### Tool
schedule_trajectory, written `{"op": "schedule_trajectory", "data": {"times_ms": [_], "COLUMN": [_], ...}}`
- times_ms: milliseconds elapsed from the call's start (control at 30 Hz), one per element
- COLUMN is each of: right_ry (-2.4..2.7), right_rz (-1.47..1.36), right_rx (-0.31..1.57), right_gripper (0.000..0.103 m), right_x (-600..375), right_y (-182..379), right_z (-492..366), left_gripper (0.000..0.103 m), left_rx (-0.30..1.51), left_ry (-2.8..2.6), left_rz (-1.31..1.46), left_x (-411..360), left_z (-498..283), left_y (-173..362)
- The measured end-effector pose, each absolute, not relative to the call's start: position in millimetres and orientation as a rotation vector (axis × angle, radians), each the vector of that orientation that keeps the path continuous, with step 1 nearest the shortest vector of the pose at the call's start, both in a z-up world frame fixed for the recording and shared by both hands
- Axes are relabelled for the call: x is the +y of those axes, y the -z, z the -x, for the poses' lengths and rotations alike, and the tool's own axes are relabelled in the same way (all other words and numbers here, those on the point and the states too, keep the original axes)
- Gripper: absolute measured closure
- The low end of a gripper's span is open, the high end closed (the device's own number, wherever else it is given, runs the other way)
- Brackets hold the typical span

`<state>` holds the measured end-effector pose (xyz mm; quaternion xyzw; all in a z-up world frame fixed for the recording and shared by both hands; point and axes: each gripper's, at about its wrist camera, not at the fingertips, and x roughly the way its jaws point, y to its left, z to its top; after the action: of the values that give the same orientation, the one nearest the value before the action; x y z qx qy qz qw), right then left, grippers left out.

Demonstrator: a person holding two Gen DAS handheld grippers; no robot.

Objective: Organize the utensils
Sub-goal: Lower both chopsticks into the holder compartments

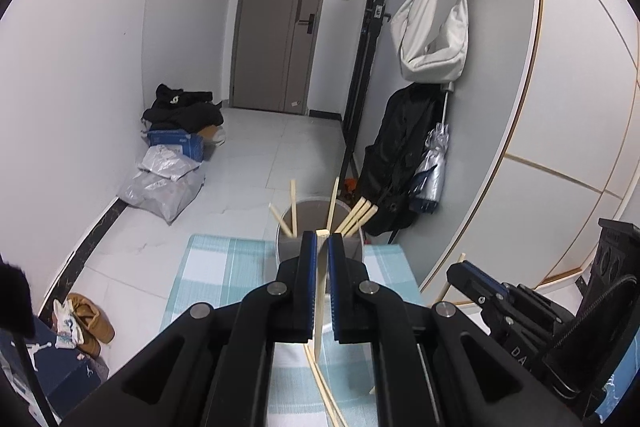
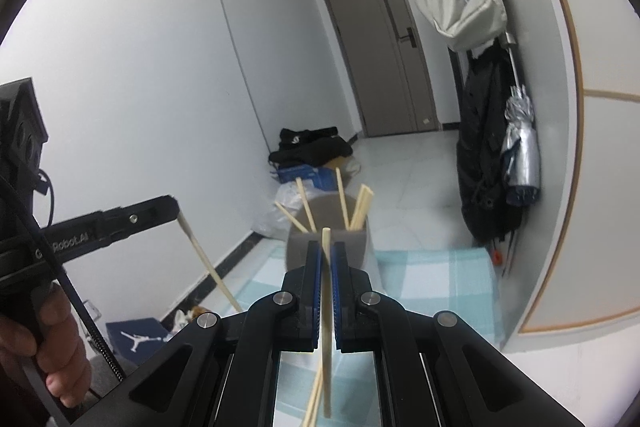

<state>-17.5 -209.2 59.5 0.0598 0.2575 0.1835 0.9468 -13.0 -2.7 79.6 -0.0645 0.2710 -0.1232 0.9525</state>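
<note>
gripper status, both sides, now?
left gripper: closed on a chopstick.
right gripper: closed on a second chopstick.

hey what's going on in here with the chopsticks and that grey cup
A person is sorting chopsticks with a handheld gripper in each hand. The left gripper is shut on one wooden chopstick, and the right gripper is shut on another chopstick. Both are held above the checked cloth, just short of the grey cup, which already holds several chopsticks. More lie on the cloth below.
</note>
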Motion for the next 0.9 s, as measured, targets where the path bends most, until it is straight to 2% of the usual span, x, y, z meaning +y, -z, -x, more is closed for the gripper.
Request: {"op": "schedule_trajectory", "data": {"times_ms": [667, 900], "right_ry": [-0.409, -0.395], "right_rz": [-0.113, -0.089], "right_rx": [0.418, 0.364], "right_gripper": [0.099, 0.099], "right_x": [-192, -181], "right_y": [-146, -154], "right_z": [-65, -115], "left_gripper": [0.100, 0.100], "left_rx": [0.510, 0.532], "left_ry": [0.303, 0.326], "left_rz": [0.202, 0.214], "left_x": [3, 5], "left_z": [-72, -104], "left_y": [-135, -138]}}
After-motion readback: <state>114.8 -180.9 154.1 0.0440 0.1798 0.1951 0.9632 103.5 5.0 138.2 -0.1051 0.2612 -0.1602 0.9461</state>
